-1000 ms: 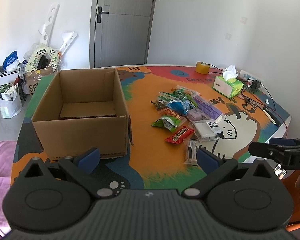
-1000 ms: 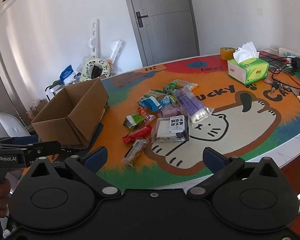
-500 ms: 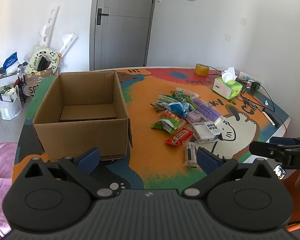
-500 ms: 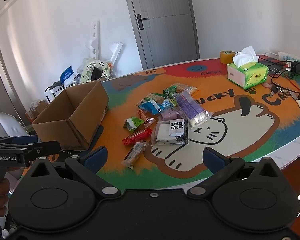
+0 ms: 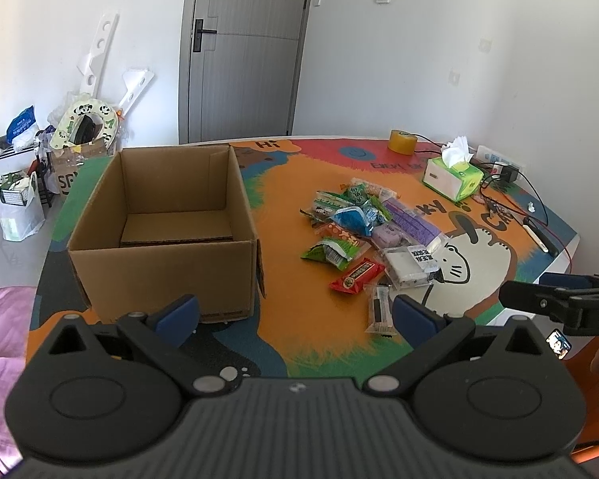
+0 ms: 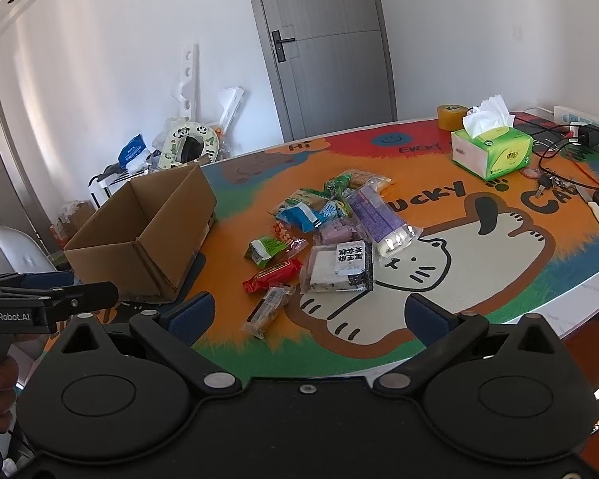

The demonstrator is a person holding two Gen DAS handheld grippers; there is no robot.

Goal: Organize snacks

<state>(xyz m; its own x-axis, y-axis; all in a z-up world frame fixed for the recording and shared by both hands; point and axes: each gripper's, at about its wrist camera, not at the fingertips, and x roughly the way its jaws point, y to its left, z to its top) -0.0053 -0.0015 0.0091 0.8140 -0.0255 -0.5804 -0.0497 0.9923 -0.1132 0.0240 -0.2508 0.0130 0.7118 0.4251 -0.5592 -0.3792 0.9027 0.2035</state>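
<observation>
Left gripper (image 5: pixel 293 311) and right gripper (image 6: pixel 307 315): jaws spread wide, nothing held. Snack packets (image 5: pixel 363 235): heaped mid-table, right of open cardboard box (image 5: pixel 163 215), which appears empty, its near floor being hidden.

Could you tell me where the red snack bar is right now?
In both views the red bar lies on the mat, right of the box, beside the green packet.

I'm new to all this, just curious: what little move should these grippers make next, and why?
Probably ease the open right gripper down onto the clear-wrapped bar nearest it. The cardboard box looks empty, the snacks all lie loose on the mat, and both grippers hold nothing.
</observation>
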